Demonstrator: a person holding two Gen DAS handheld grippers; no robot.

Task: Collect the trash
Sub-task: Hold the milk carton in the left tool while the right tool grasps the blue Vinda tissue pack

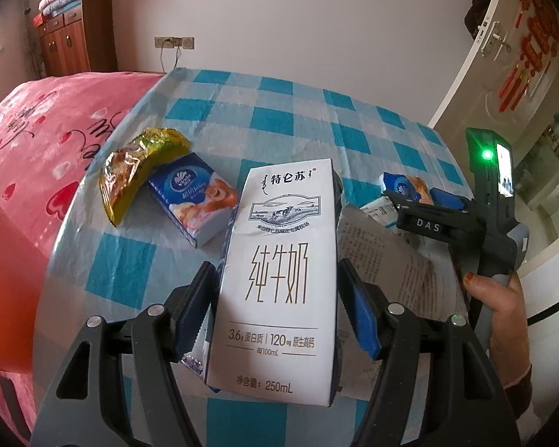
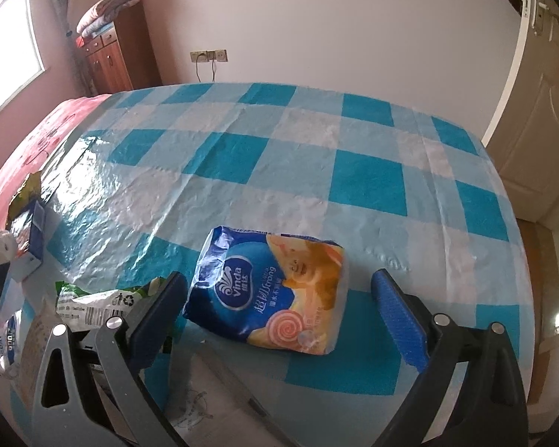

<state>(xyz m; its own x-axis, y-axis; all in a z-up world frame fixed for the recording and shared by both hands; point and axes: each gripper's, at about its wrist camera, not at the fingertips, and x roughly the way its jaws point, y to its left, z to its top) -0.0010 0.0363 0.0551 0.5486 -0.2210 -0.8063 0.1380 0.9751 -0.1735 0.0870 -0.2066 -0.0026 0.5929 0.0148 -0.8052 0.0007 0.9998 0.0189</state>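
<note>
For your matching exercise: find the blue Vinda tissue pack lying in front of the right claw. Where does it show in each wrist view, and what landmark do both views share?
Left wrist view: tissue pack at right of centre, partly hidden behind the right claw.
Right wrist view: tissue pack at lower centre, between the open fingers.
Shared landmark: wall sockets above the table's far edge.

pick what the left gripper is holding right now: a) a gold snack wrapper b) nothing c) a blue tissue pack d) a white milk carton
d: in the left wrist view the left gripper has its blue pads pressed on both sides of the white milk carton, while the gold snack wrapper and a blue tissue pack lie on the checked tablecloth beyond it.
</note>
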